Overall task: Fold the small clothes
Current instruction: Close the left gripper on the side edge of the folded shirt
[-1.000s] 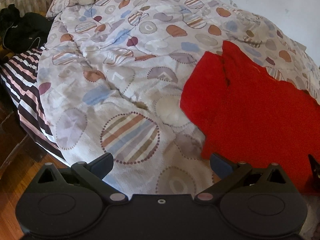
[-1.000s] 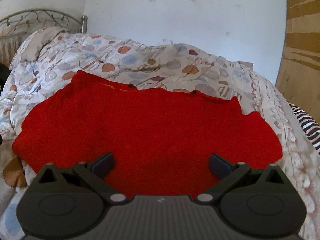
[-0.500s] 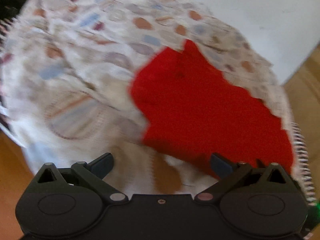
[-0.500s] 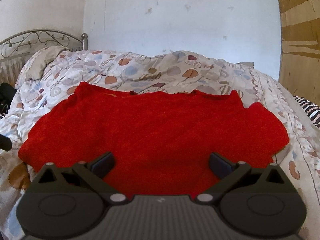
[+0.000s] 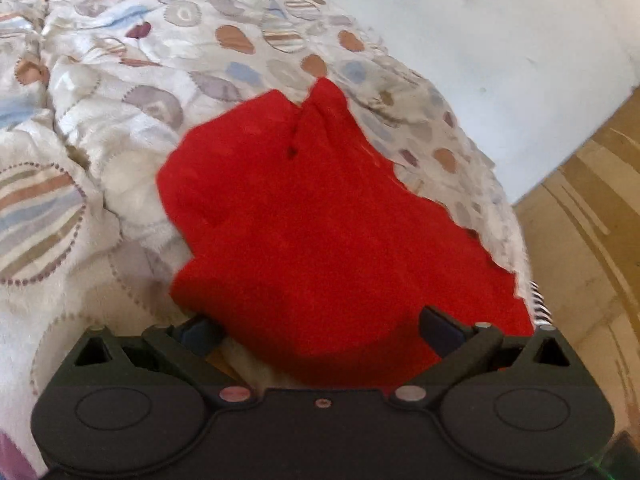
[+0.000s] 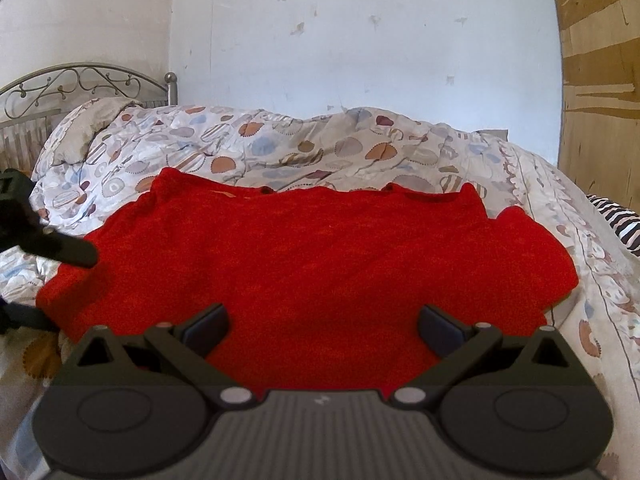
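A red knitted garment (image 6: pixel 312 264) lies spread flat on the patterned duvet (image 6: pixel 280 148); it also shows in the left wrist view (image 5: pixel 320 240). My left gripper (image 5: pixel 320 326) is open at the garment's near left edge, its left finger partly under the red cloth's corner. My right gripper (image 6: pixel 322 326) is open over the garment's near edge, holding nothing. The left gripper's fingers (image 6: pixel 68 250) show at the garment's left side in the right wrist view.
The bed has a metal headboard (image 6: pixel 80 80) at the far left and a white wall (image 6: pixel 360 40) behind. A wooden panel (image 6: pixel 600 80) stands at the right. A striped sheet (image 6: pixel 616 220) hangs at the bed's right side.
My left gripper has swung right from the bare duvet to the garment's left edge. My right gripper has drawn back and tilted up a little over the near edge.
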`<act>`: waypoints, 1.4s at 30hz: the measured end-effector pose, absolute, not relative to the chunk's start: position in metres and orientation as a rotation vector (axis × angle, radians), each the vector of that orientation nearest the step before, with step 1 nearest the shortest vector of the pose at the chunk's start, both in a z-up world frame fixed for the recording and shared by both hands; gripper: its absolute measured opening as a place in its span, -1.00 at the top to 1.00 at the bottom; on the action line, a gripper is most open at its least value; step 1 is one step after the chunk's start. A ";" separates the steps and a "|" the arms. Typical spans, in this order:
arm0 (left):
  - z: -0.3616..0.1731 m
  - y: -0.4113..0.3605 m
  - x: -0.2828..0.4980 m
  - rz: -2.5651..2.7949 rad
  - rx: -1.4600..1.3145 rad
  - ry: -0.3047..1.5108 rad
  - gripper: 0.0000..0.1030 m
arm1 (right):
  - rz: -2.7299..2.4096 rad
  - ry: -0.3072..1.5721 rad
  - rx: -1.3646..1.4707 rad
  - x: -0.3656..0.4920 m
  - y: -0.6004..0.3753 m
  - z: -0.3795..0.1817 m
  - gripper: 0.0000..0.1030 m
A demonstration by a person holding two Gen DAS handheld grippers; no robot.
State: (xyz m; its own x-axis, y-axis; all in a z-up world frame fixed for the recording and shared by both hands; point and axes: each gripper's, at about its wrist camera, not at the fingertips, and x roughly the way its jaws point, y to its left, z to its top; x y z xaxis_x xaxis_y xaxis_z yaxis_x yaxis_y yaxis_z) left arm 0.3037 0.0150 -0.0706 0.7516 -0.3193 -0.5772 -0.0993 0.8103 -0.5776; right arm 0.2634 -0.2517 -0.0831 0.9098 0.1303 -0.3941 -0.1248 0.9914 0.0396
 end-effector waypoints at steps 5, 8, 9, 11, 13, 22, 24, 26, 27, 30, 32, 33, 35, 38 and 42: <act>-0.077 0.027 0.310 -0.055 -0.692 0.667 -0.60 | 0.132 0.407 0.015 0.263 -0.252 -0.084 -0.99; -0.075 0.030 0.312 -0.036 -0.679 0.639 -0.42 | 0.133 0.405 0.016 0.263 -0.252 -0.084 -0.99; -0.077 0.032 0.315 -0.027 -0.678 0.643 -0.41 | 0.133 0.404 0.016 0.263 -0.252 -0.083 -0.99; -0.083 0.037 0.320 -0.020 -0.688 0.638 -0.40 | 0.133 0.402 0.015 0.263 -0.252 -0.082 -0.99; -0.086 0.042 0.325 -0.026 -0.701 0.627 -0.40 | 0.132 0.401 0.015 0.263 -0.252 -0.081 -0.99; -0.093 0.044 0.333 -0.049 -0.695 0.613 -0.40 | 0.132 0.399 0.015 0.263 -0.251 -0.082 -0.99; -0.094 0.044 0.332 -0.050 -0.691 0.610 -0.40 | 0.132 0.399 0.016 0.263 -0.252 -0.082 -0.99; -0.094 0.044 0.331 -0.051 -0.692 0.608 -0.40 | 0.132 0.399 0.015 0.263 -0.251 -0.082 -0.99; -0.094 0.044 0.331 -0.051 -0.690 0.607 -0.40 | 0.132 0.398 0.015 0.263 -0.251 -0.082 -0.99; -0.094 0.044 0.330 -0.053 -0.682 0.603 -0.39 | 0.131 0.397 0.015 0.263 -0.252 -0.082 -0.99; -0.093 0.044 0.330 -0.046 -0.679 0.606 -0.33 | 0.132 0.397 0.015 0.262 -0.252 -0.083 -0.99; -0.092 0.044 0.330 -0.039 -0.679 0.613 -0.26 | 0.131 0.397 0.015 0.262 -0.252 -0.083 -0.99; -0.089 0.044 0.331 -0.030 -0.677 0.625 -0.14 | 0.132 0.397 0.015 0.262 -0.252 -0.083 -0.99; -0.083 0.044 0.332 -0.042 -0.675 0.641 0.14 | 0.133 0.397 0.016 0.262 -0.253 -0.082 -0.99; -0.073 0.041 0.335 -0.031 -0.640 0.662 0.39 | 0.133 0.396 0.017 0.262 -0.253 -0.082 -0.99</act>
